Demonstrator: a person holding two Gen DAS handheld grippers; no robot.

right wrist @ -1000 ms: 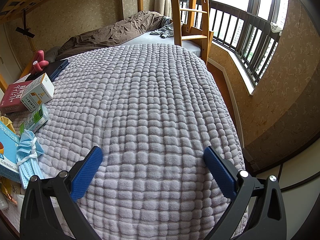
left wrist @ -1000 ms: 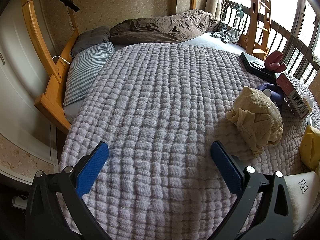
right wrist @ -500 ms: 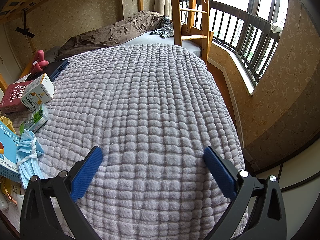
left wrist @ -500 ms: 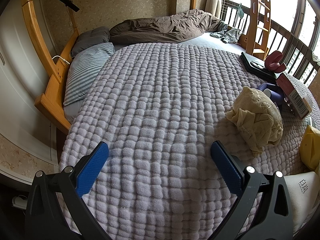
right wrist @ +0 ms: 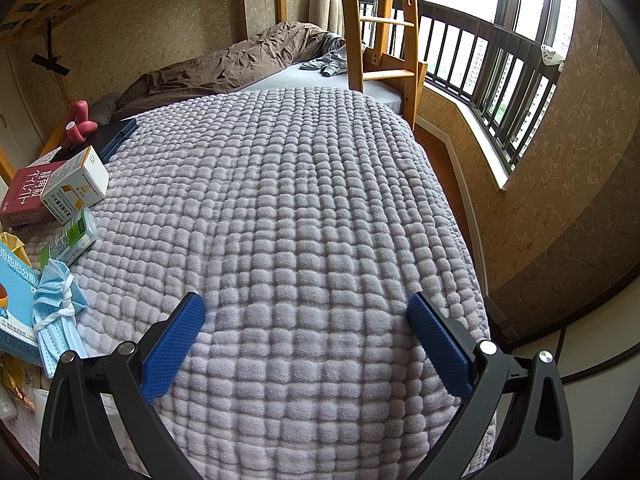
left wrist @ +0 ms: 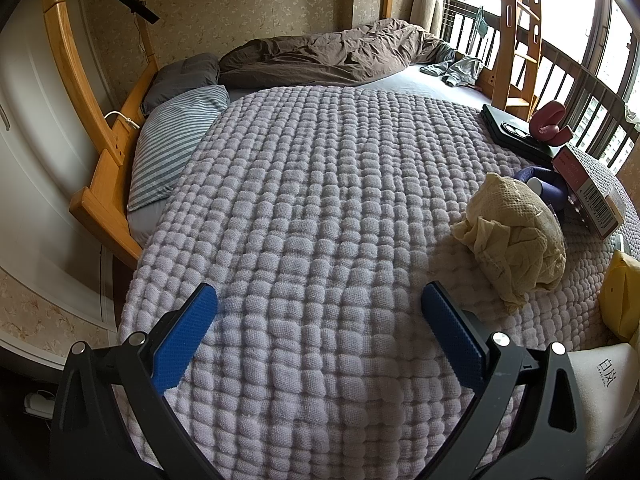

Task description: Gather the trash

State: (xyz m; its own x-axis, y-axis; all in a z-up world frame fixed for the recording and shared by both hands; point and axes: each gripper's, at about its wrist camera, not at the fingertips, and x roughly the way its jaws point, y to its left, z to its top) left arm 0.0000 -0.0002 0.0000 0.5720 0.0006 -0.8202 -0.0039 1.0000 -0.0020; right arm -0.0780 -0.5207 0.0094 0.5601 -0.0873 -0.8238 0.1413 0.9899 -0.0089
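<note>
- Lavender, waffle-textured blanket [left wrist: 320, 208] covers the bed and carries all the loose items.
- Left gripper [left wrist: 318, 308]: blue-padded jaws spread wide and released, nothing between them, above bare blanket near the bed's near edge.
- Right gripper [right wrist: 306, 312]: jaws likewise spread apart and empty, over bare blanket close to the near edge.
- Crumpled cream paper wad [left wrist: 516, 236] lies on the blanket toward the right edge of the left wrist view, to the right of the left gripper and apart from it.
- Maroon box [left wrist: 588, 188] with a barcode rests just behind the wad; a dark blue object [left wrist: 540, 188] lies between them, its kind unclear.
- Yellow packet [left wrist: 620, 296] shows partly at the right edge of the left wrist view.
- Blue face mask [right wrist: 58, 312], crumpled, lies on a light blue box [right wrist: 16, 304] at the left edge of the right wrist view, left of the right gripper.
- White-and-yellow carton [right wrist: 76, 186] leans on a maroon box there; a green-and-white pack [right wrist: 72, 238] lies just in front.
- Striped pillow [left wrist: 176, 140] and brown duvet [left wrist: 328, 56] occupy the bed's far end.
</note>
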